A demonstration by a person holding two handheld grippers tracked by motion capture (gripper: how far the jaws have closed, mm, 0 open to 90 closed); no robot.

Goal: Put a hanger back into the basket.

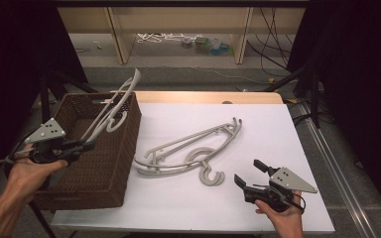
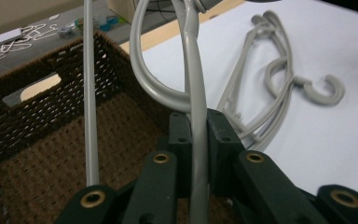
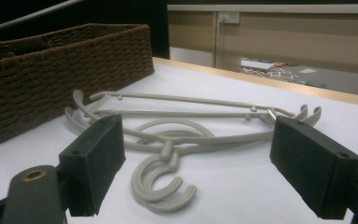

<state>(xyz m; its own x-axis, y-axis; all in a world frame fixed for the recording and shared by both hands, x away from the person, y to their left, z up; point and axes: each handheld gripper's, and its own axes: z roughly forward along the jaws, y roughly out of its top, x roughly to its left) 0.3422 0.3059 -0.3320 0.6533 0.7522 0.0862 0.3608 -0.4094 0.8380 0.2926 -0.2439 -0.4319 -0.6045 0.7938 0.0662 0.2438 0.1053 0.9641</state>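
The left tongs [image 1: 82, 147] are clamped on a grey hanger [image 1: 113, 105], holding it tilted above the brown basket [image 1: 106, 168] at the counter's [image 1: 178, 198] left edge. The right tongs [image 1: 250, 173] gape wide and grip nothing, low over the counter just beside the hooks of the hangers [image 1: 188, 148] lying there.

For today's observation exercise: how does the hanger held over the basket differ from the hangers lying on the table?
The held hanger is lifted and tilted over the basket; the table hangers lie flat on the white surface. The held hanger is clamped in the left tongs; the table hangers are untouched, with the open right tongs near them. Both are grey plastic.
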